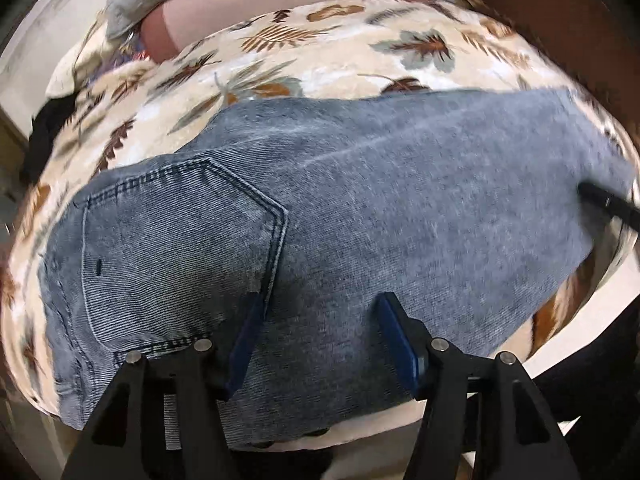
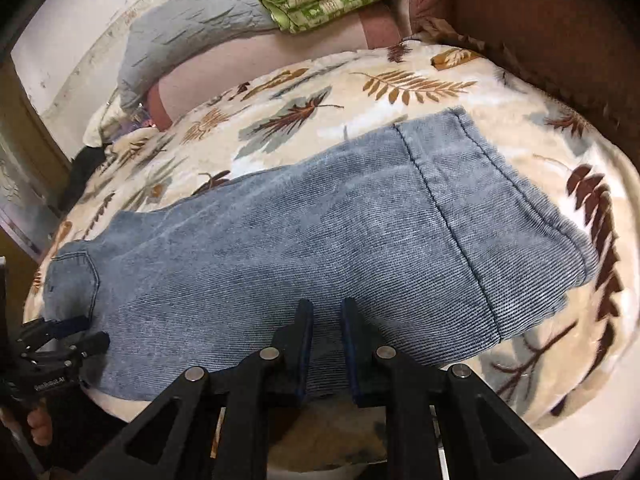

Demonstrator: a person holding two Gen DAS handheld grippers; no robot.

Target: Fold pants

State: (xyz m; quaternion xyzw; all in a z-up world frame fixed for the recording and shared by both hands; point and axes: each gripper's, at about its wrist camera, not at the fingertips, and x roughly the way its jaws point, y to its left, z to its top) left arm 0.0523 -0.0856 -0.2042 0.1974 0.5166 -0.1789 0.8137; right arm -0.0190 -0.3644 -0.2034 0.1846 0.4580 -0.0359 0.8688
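I see the jeans lying flat on the leaf-patterned blanket, already doubled leg on leg, with the back pocket at my left and the hem at my right.

My left gripper is over the seat area beside the pocket, jaws spread wide with nothing between them. My right gripper is at the near edge of the leg; its jaws are narrow with denim showing in the gap, but I cannot tell if they really pinch the cloth or only stand over it.

I judge the denim to be rather heavy and thick, soft enough to bend but not slippery, so it should keep a fold. The doubled layers need a deep bite, or the lower layer may stay behind. Good places to hold are the thick hem and the waistband side.

The waistband itself is cut off at the left edge. The near edge of the jeans is hidden behind both grippers. The left view is blurred at the far side.
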